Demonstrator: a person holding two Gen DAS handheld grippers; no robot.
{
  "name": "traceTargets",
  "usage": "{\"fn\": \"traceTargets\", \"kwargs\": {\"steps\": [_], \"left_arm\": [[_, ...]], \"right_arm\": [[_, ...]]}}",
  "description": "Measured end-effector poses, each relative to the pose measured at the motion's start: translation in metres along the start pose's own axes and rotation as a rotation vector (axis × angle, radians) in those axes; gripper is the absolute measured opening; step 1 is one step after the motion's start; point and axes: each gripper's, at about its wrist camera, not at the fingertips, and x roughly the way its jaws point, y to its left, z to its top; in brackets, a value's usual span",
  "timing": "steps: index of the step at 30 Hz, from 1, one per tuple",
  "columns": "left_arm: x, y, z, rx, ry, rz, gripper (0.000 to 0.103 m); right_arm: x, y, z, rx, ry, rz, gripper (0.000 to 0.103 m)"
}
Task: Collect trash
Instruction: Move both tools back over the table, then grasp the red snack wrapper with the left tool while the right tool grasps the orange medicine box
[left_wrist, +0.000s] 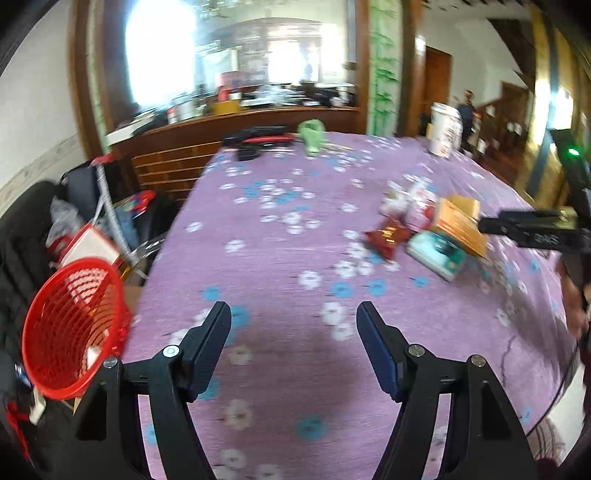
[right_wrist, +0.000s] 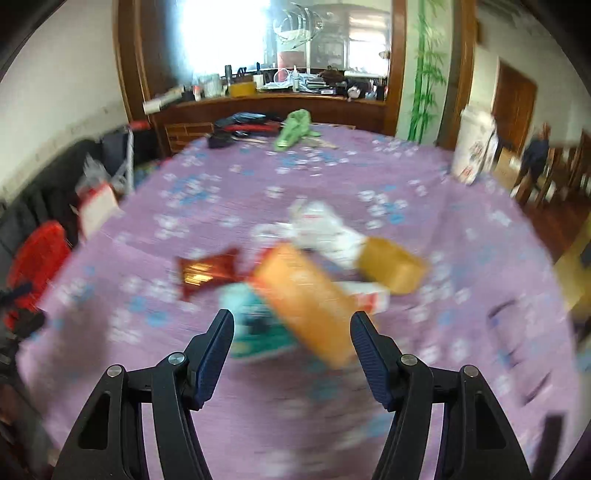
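Note:
A pile of trash lies on the purple flowered tablecloth (left_wrist: 280, 236): an orange box (left_wrist: 460, 223), a teal packet (left_wrist: 437, 254), a red wrapper (left_wrist: 388, 236) and white wrappers (left_wrist: 410, 201). My left gripper (left_wrist: 293, 314) is open and empty over bare cloth, left of the pile. My right gripper (right_wrist: 291, 325) is open, just in front of the orange box (right_wrist: 306, 299) and teal packet (right_wrist: 258, 332); a red wrapper (right_wrist: 207, 273), a yellow box (right_wrist: 393, 267) and white wrappers (right_wrist: 325, 232) lie beyond. It shows from the side in the left wrist view (left_wrist: 491, 225). A red mesh basket (left_wrist: 70, 325) hangs off the table's left edge.
A green cloth (left_wrist: 312, 134), black and red items (left_wrist: 258, 138) and a white bag (left_wrist: 445, 129) sit at the table's far side. A wooden sideboard (left_wrist: 240, 122) with clutter stands behind. Bags and boxes (left_wrist: 85, 236) lie left of the table.

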Motion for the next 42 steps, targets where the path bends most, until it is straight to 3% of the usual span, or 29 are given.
{"fn": "traceTargets", "kwargs": {"steps": [4,10,16,23,30,31,32,39,41,42], "left_arm": [[0.005,-0.026,0.001,0.053,0.016,-0.032,0.07],[0.019,-0.054,0.008,0.129,0.049,-0.069,0.07],[0.038,-0.067,0.023,0.185,0.091,-0.101,0.071],[0.069,-0.08,0.047,0.22,0.108,-0.094,0.074],[0.111,-0.096,0.063,0.265,0.134,-0.081,0.074],[0.117,-0.098,0.065,0.276,0.135,-0.072,0.074],[0.124,-0.101,0.066,0.291,0.136,-0.06,0.074],[0.155,-0.114,0.074,0.324,0.171,-0.054,0.074],[0.162,-0.115,0.074,0.325,0.178,-0.05,0.074],[0.165,-0.115,0.074,0.323,0.18,-0.045,0.073]], "right_arm": [[0.013,-0.013,-0.001,-0.137,0.031,0.006,0.07],[0.037,0.004,-0.006,-0.329,0.085,-0.006,0.069],[0.056,0.006,-0.006,-0.39,0.099,-0.043,0.069],[0.056,0.002,-0.006,-0.28,0.084,-0.025,0.053],[0.012,-0.022,-0.017,0.007,0.063,0.075,0.049],[0.005,-0.023,-0.02,0.037,0.056,0.098,0.02],[0.002,-0.023,-0.023,0.054,0.059,0.115,0.013],[-0.008,-0.028,-0.046,0.139,0.078,0.139,0.013],[-0.009,-0.031,-0.048,0.137,0.077,0.147,0.024],[-0.01,-0.032,-0.048,0.134,0.073,0.142,0.04]]}}
